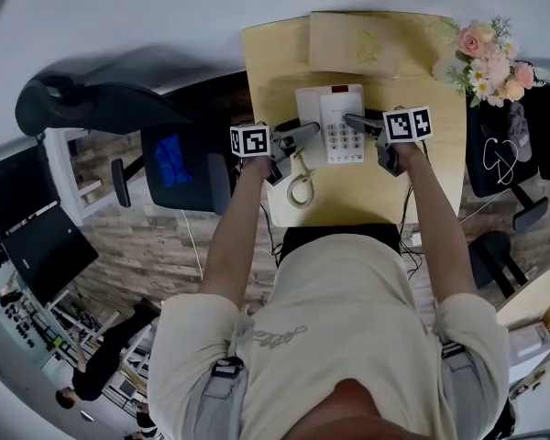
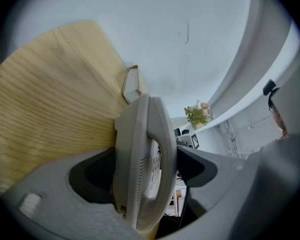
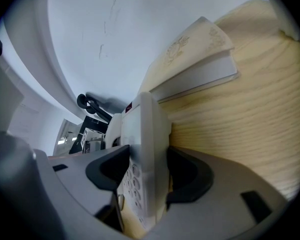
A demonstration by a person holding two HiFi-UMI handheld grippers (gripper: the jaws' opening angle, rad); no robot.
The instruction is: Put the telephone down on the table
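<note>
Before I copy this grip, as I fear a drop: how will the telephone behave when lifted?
The telephone looks like stiff plastic, so it probably won't flex between the left gripper and right gripper. Its handset seems only to rest on top, so it may slip if tilted. The coiled cord looks floppy and will likely trail.

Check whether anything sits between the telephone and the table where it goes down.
Nothing visible does. The left gripper and right gripper clamp the telephone over bare wood of the table. The book lies beyond it; the coiled cord loops nearer the person. Its underside is hidden.
</note>
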